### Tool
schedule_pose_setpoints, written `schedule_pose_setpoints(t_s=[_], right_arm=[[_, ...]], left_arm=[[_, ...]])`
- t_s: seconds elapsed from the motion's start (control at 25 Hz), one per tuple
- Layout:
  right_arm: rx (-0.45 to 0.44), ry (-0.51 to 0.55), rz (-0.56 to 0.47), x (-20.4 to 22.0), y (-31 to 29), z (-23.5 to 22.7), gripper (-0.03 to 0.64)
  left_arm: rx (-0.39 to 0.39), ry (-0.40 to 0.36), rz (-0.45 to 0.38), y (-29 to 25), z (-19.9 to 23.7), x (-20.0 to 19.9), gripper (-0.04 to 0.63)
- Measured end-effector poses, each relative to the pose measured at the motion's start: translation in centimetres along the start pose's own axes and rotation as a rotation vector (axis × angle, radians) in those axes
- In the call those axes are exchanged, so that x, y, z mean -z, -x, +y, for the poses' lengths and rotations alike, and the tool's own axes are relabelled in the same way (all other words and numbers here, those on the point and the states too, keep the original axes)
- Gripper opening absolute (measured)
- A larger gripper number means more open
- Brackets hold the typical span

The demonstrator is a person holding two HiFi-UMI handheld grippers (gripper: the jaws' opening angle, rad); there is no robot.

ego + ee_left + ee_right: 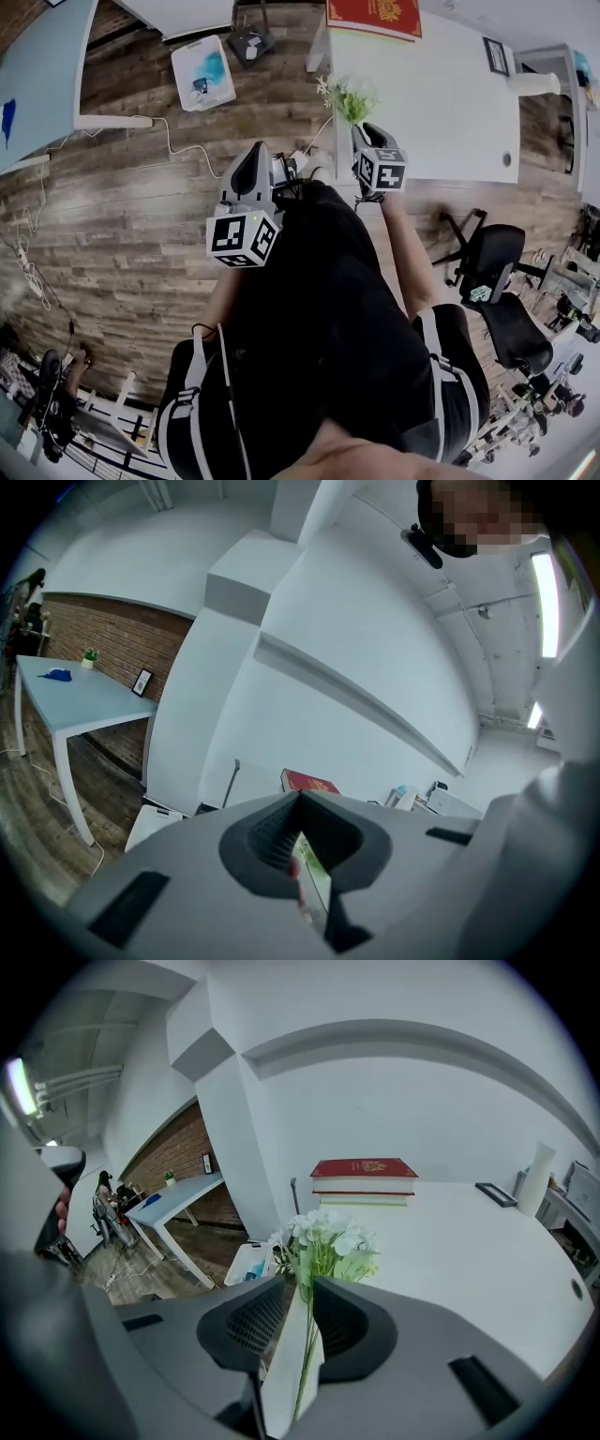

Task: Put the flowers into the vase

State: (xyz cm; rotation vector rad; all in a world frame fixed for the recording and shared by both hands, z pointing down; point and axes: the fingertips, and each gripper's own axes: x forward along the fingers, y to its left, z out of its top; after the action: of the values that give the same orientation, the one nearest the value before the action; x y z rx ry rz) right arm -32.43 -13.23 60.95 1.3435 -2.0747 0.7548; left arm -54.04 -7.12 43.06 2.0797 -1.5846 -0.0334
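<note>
A sprig of white flowers [328,1241] with green leaves stands up past my right gripper [305,1283]. Its thin green stem runs down the wedge-shaped gap between the jaws, along the right-hand jaw. White tabletop shows beside the stem, so the pads do not press on it. In the head view the flowers [347,97] hang over the near edge of the white table [431,103], just beyond the right gripper [363,128]. My left gripper [265,150] hovers over the floor to the left, tips together [300,799]. A pale green and red strip shows in its slit; I cannot tell what it is.
Red books [364,1180] lie at the back of the table. A white cylinder [540,1177] and a small black frame [494,1194] sit at its right. A white box [202,70] stands on the wood floor, a pale blue table [37,75] far left, an office chair [497,281] right.
</note>
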Motion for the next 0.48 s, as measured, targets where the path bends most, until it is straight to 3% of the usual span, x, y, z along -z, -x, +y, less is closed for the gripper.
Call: schedule_pose_setpoints(t_s=[0.2,0.32,0.48], right_arm=[[-0.023,-0.011,0.001,-0.3,-0.8,-0.4,0.130],[-0.062,-0.030,0.016,-0.3,-1.4,-0.4,0.194],[-0.043,-0.021,0.065,0.0,-2.1,-1.0,0.240]], left_arm=[[0.018,-0.005,0.004,0.0,-0.6,0.3,0.048],[0.022,-0.001,0.005,0.0,-0.6,0.3,0.048],[0.019,0.006,0.005,0.1,-0.3,0.3,0.048]])
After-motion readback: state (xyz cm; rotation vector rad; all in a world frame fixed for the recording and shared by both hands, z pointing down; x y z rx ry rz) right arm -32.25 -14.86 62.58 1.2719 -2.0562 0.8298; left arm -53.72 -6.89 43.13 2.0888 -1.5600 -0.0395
